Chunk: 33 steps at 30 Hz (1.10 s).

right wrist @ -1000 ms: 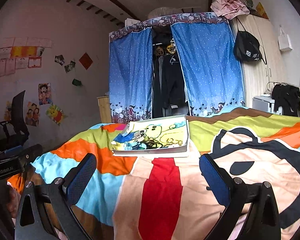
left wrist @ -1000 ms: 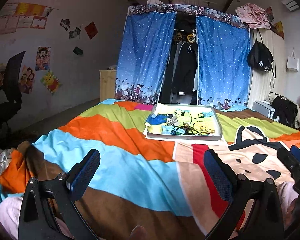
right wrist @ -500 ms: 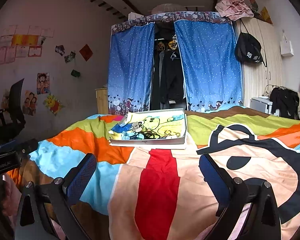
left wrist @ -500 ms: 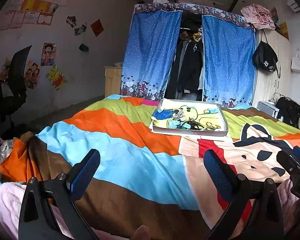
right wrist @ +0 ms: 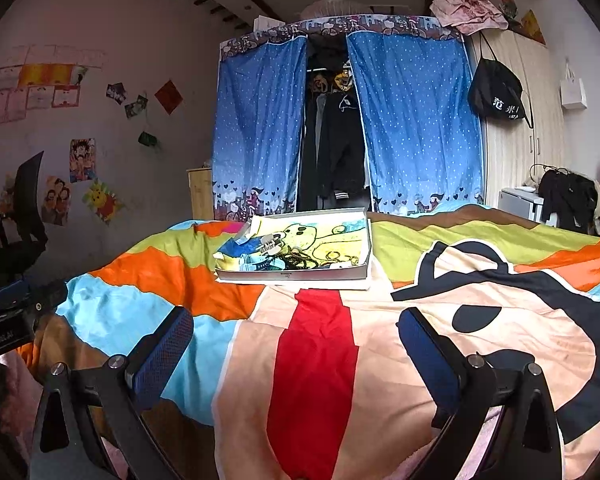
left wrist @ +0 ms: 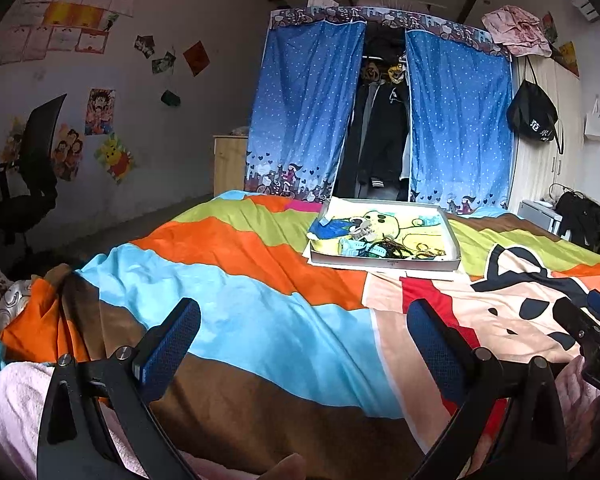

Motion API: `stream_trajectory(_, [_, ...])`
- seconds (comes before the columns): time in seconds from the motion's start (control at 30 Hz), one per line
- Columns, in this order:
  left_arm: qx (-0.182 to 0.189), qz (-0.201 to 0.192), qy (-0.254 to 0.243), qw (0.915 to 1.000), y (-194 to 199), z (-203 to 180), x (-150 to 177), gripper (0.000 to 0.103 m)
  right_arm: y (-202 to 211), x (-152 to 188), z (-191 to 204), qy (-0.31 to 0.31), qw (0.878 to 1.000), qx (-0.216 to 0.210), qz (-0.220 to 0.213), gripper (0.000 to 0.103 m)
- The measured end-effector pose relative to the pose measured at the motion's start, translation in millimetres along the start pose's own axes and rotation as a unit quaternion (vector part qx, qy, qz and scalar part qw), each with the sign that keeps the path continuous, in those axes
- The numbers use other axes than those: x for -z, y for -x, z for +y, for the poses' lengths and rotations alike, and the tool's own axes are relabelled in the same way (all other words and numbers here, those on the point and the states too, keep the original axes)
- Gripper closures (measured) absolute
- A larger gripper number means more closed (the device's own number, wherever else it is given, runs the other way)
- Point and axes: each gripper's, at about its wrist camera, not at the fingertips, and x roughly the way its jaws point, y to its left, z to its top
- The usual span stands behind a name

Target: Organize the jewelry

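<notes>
**Both grippers low over the bed, tray out of reach**

Change over the last second: both views dropped a bit and levelled out; the tray (left wrist: 384, 258) sits slightly higher in frame. No closing in on it yet, so no real task progress from this.

Tray is mid-bed on the striped cartoon duvet (left wrist: 260, 320). Jewelry (right wrist: 300, 258) is piled in a tangle along its near edge: chains, rings, a light-blue watch-like item (left wrist: 350, 247).

Left gripper (left wrist: 304, 336) and right gripper (right wrist: 296, 340): jaws spread wide, nothing held, nothing touched, both well short of the tray.
</notes>
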Motion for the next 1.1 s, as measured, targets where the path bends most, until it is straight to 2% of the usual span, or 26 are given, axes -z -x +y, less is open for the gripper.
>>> stream_trajectory(1.1, [-0.003, 0.000, 0.006, 1.0000, -0.7, 1.0, 3.5, 0.002, -0.3, -0.7, 0.5, 0.001, 1.000, 0.000, 0.001, 0.000])
